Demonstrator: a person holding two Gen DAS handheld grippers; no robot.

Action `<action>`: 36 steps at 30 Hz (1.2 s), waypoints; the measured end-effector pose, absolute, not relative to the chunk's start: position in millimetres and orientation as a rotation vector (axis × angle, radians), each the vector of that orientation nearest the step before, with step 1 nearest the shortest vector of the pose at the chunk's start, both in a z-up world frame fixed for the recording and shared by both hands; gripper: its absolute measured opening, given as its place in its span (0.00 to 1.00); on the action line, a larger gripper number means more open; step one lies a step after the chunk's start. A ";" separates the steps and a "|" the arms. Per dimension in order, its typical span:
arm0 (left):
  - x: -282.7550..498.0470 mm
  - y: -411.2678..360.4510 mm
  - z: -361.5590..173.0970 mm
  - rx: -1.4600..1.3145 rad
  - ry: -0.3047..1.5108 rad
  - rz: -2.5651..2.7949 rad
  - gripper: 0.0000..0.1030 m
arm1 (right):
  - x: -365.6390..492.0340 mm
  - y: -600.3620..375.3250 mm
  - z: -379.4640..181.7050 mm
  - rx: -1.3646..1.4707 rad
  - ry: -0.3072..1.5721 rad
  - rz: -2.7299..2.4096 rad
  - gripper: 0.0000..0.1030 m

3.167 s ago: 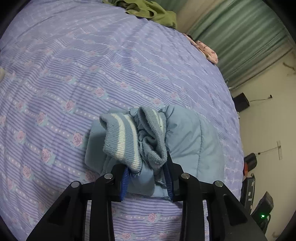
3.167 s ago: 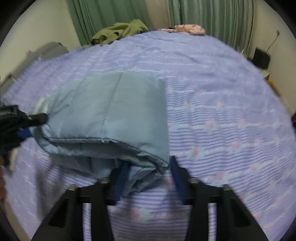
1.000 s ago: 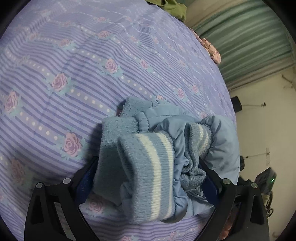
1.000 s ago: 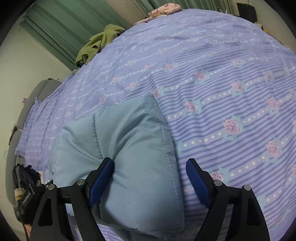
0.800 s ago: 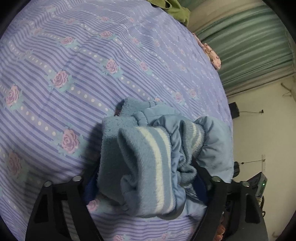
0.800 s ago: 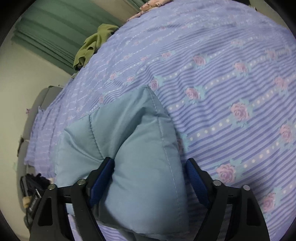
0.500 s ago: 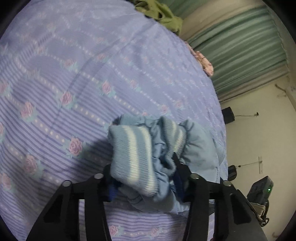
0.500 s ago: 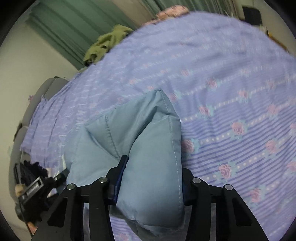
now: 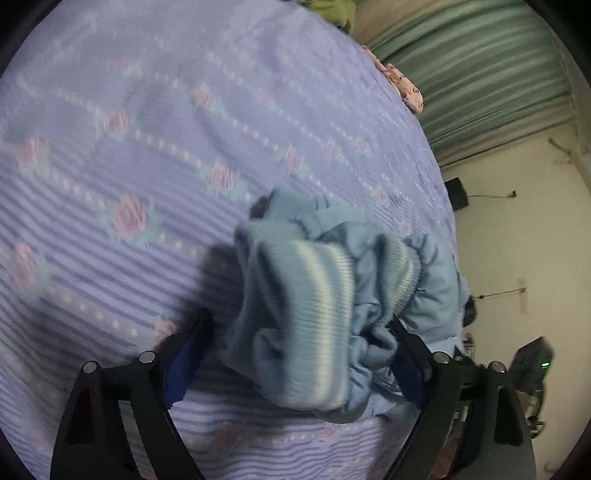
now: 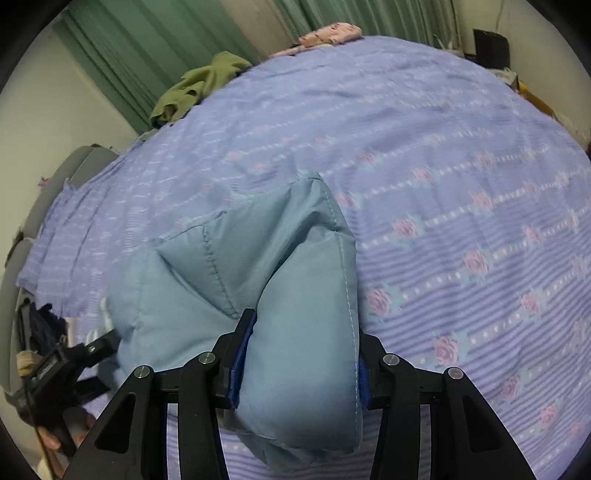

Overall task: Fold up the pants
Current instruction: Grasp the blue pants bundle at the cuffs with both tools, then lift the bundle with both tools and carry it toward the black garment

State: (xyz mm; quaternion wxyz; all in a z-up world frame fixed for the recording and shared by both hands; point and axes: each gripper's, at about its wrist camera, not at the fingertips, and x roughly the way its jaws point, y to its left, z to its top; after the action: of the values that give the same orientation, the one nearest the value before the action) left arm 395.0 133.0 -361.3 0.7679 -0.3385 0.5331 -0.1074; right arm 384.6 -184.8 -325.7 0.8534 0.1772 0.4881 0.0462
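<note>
The light blue padded pants (image 10: 236, 280) sit folded into a thick bundle on the bed. In the left wrist view their ribbed, white-striped cuffs (image 9: 314, 310) bunch up between my left gripper's fingers. My left gripper (image 9: 291, 354) is spread wide, its blue pads apart around the cuff end. My right gripper (image 10: 297, 354) is shut on the folded padded end of the pants, both pads pressing into the fabric. The left gripper also shows in the right wrist view (image 10: 62, 365) at the lower left, beside the bundle.
The bed carries a purple striped sheet with pink roses (image 10: 443, 184). A green garment (image 10: 199, 85) and a pink patterned cloth (image 10: 328, 33) lie at the far edge by green curtains (image 9: 480, 66). Dark equipment (image 9: 532, 362) stands past the bed's right side.
My left gripper closed on the cuffs half a second ago and has now opened wide again. My right gripper has closed from wide open onto the padded end.
</note>
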 end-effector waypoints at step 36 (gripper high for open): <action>295.7 117.8 -136.7 -0.694 0.826 -0.336 0.52 | 283.5 -183.1 -147.3 0.405 0.777 0.191 0.41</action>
State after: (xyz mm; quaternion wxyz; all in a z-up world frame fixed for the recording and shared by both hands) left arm 295.7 117.8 -136.7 0.8447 -0.3287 0.3914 -0.1590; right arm 283.5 -183.1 -147.3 0.9011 0.1957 0.3758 0.0924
